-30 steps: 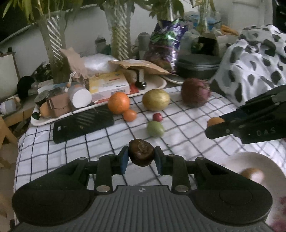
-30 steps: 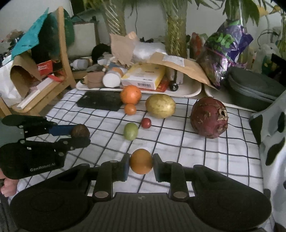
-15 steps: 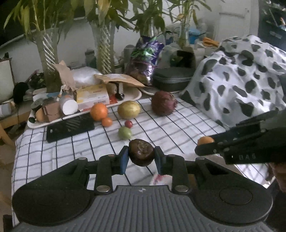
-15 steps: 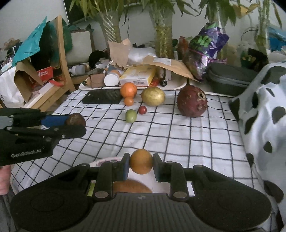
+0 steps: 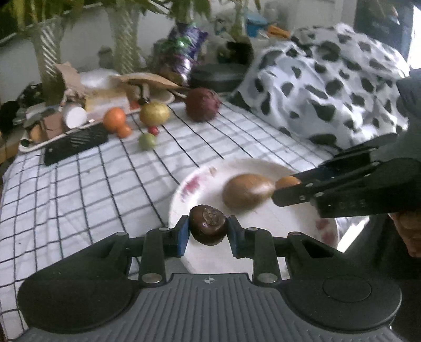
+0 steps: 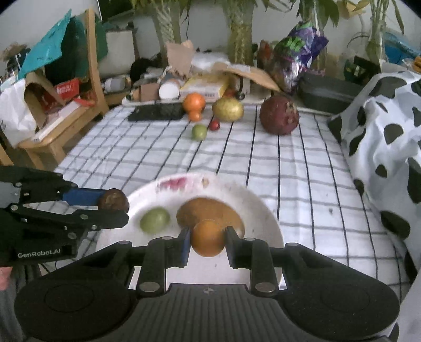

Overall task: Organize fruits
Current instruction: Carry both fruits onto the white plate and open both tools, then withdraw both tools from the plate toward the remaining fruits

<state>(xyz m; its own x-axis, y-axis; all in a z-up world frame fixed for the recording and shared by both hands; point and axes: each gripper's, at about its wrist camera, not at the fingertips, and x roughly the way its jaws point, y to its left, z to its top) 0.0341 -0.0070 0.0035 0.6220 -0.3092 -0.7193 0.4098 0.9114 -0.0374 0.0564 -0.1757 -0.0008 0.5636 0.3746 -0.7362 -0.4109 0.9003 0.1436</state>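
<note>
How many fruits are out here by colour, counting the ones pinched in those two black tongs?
Orange: 3 - large orange, small orange, held orange
Green: 2 - near green fruit, far green fruit
Brown: 2 - held dark brown fruit, light brown fruit
Red: 2 - small red fruit, large dark red fruit
Yellow: 1 - yellow fruit
Total: 10

White wall (image 6: 205, 15), wooden chair (image 6: 92, 68), checked tablecloth (image 6: 263, 163), daylight
</note>
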